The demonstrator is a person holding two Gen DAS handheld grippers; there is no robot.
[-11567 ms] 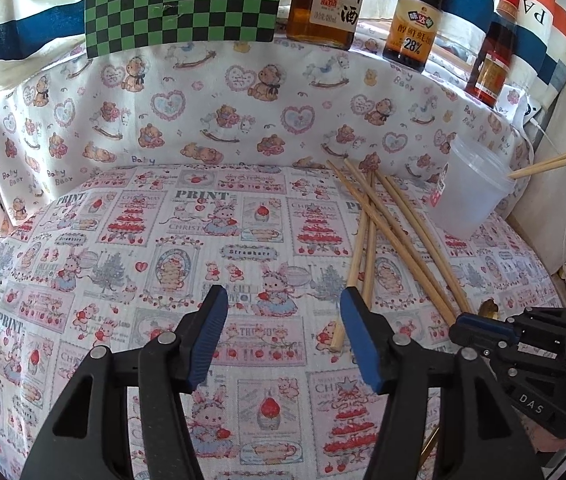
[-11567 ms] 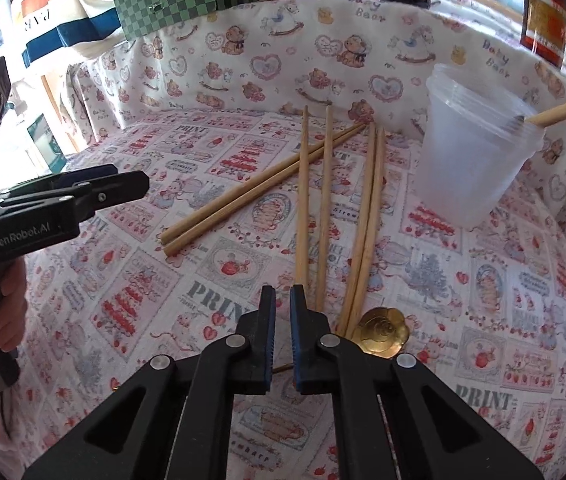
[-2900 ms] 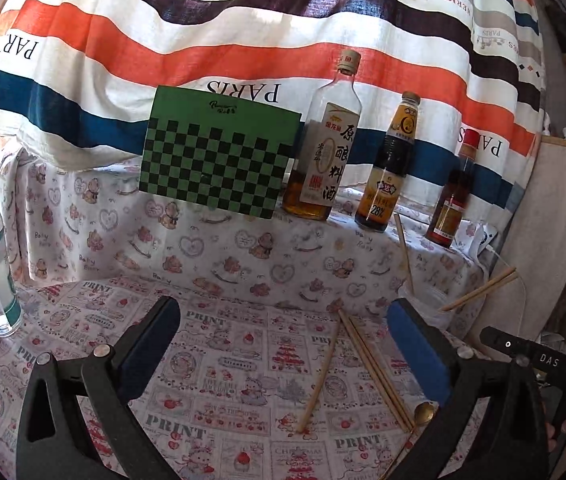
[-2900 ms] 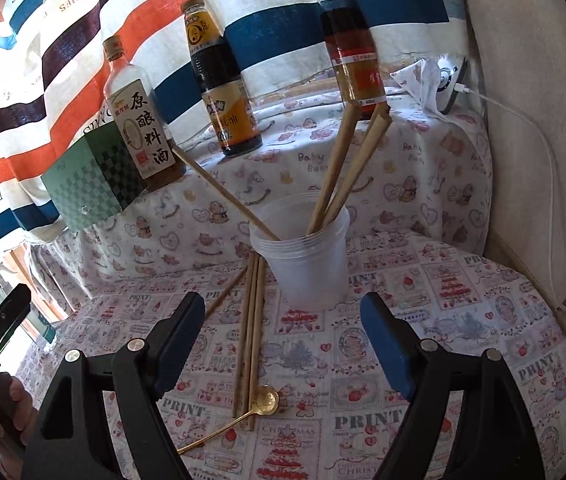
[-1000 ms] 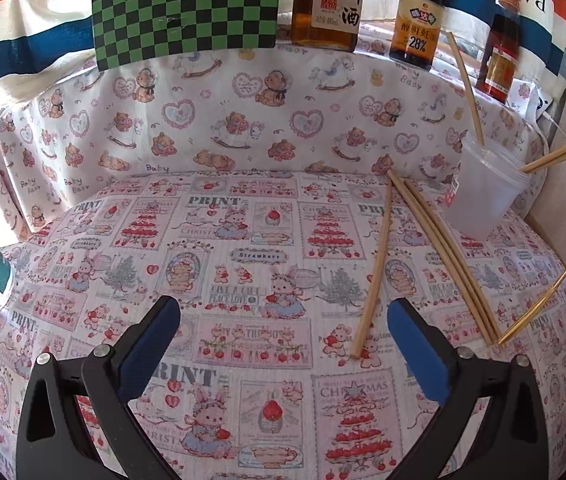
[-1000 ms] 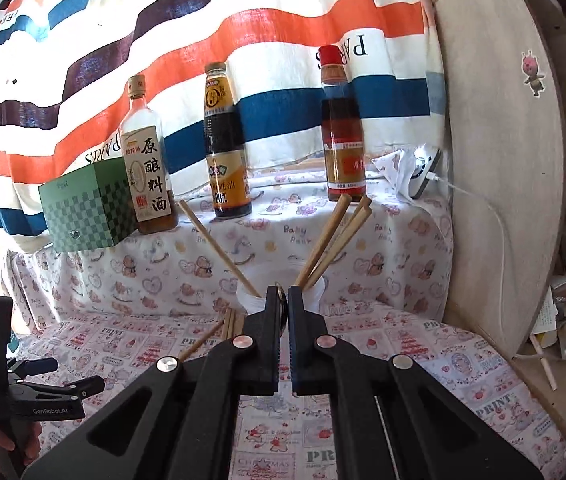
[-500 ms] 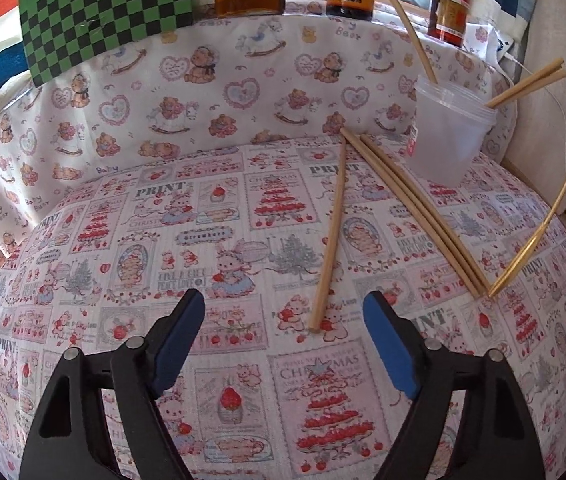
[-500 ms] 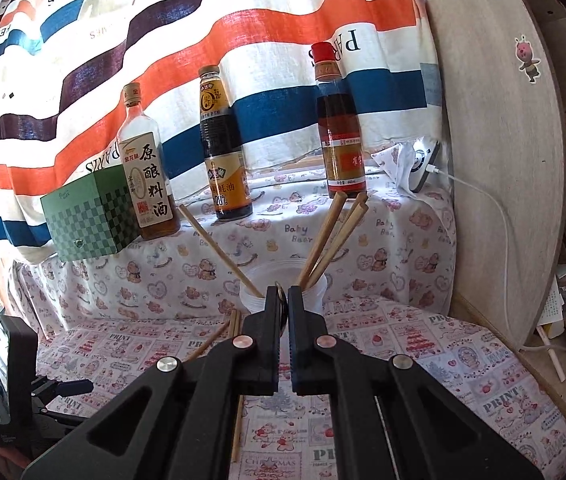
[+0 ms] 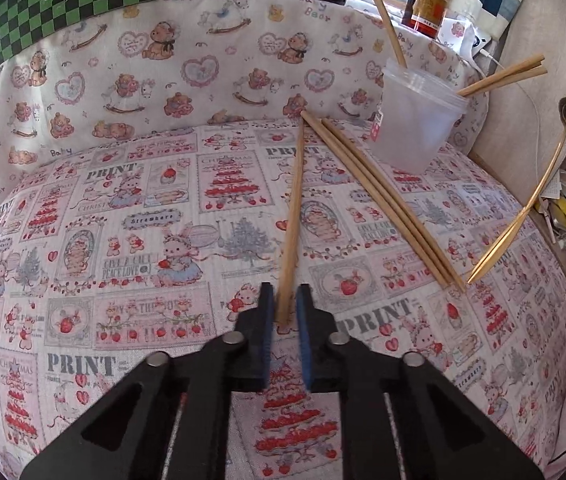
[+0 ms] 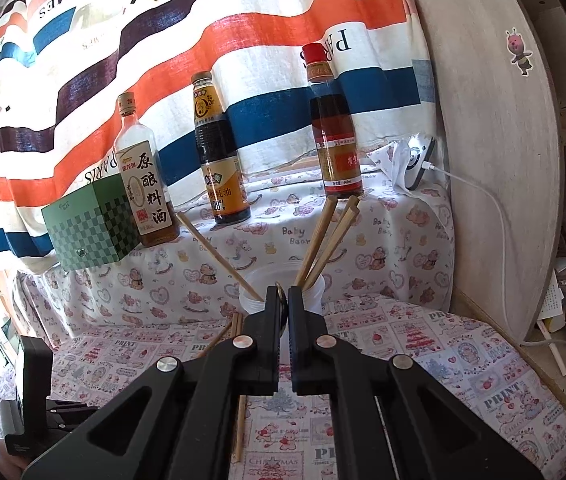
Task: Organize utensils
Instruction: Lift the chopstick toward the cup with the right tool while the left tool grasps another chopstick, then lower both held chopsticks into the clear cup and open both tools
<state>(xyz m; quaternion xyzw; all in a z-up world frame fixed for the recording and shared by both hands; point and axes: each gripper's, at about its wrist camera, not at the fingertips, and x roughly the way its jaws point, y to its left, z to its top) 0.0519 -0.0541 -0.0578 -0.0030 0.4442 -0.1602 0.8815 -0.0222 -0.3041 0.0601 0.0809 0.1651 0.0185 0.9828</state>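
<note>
My left gripper is shut on the near end of a single wooden chopstick that lies on the printed cloth. Three more chopsticks lie in a bunch to its right. A clear plastic cup at the back right holds several chopsticks. My right gripper is shut on a gold spoon, held in the air in front of the cup. The spoon hangs at the right of the left wrist view, bowl up in the other gripper's jaws.
Three sauce bottles and a green checkered box stand on the ledge behind the cup. A wooden board leans at the right, with a charger and white cable beside it. Clutter lies past the table's right edge.
My left gripper has gone down to the single chopstick and shut on its near end. My right gripper still holds the spoon up and has shifted slightly.
</note>
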